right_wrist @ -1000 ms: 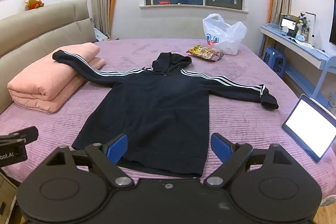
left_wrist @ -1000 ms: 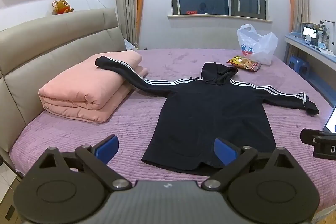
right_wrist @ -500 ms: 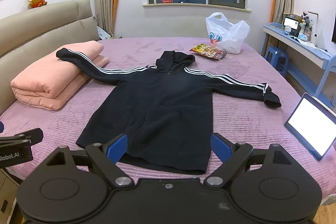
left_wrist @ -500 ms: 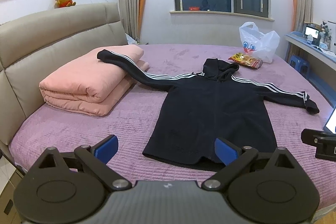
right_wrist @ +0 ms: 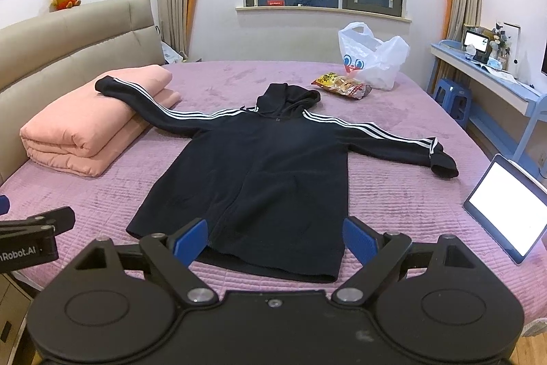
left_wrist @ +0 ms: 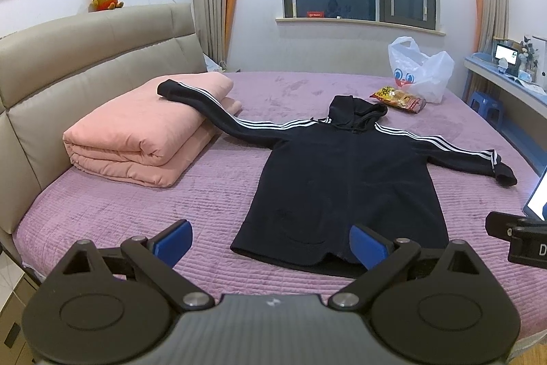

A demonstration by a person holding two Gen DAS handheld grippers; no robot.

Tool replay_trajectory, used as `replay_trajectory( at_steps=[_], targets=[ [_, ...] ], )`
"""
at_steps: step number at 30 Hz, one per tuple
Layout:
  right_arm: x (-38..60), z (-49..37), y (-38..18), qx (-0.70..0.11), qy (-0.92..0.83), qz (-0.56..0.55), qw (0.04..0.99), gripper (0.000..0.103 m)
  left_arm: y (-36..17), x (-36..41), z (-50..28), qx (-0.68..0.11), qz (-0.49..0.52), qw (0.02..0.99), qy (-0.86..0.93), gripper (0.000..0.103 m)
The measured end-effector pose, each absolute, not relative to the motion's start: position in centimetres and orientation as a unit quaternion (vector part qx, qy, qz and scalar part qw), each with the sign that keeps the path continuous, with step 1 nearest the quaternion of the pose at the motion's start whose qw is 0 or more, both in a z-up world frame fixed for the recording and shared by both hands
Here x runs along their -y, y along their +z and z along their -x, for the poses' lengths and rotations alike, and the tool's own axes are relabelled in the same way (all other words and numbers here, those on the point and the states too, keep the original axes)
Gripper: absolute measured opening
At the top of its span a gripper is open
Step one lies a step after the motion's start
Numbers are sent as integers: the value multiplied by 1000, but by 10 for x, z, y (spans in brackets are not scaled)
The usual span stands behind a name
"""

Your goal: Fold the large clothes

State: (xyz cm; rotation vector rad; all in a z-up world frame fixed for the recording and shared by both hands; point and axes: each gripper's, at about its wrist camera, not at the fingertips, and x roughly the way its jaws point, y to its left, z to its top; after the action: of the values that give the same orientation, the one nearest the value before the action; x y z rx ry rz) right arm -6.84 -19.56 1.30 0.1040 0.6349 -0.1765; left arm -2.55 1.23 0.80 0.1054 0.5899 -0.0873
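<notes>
Leftmost, a folded pink quilt (left_wrist: 143,139) lies by the headboard, with one striped sleeve (left_wrist: 205,105) of the black hoodie (right_wrist: 266,166) draped over it. Centre: the hoodie lies flat on the purple bed (left_wrist: 119,204), hood away from the cameras, hem nearest them. The left gripper (left_wrist: 270,243) and right gripper (right_wrist: 275,236) hover near the hem, each spread wide and holding nothing. Right: the other sleeve (right_wrist: 393,142) extends toward a lit tablet (right_wrist: 509,207). No fold is made yet. The first step is probably a sleeve fold; each gripper would best pinch a cuff and lay it straight across the body, lifting the left sleeve clear of the quilt first.
</notes>
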Motion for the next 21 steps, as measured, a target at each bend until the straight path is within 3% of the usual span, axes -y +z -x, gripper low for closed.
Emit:
replay_trajectory(
  at_steps=[21],
  targets=[
    [191,91,26,-293,-83,-50,951,102,23,-11,46,-273,-42,960,-47,100]
  ],
)
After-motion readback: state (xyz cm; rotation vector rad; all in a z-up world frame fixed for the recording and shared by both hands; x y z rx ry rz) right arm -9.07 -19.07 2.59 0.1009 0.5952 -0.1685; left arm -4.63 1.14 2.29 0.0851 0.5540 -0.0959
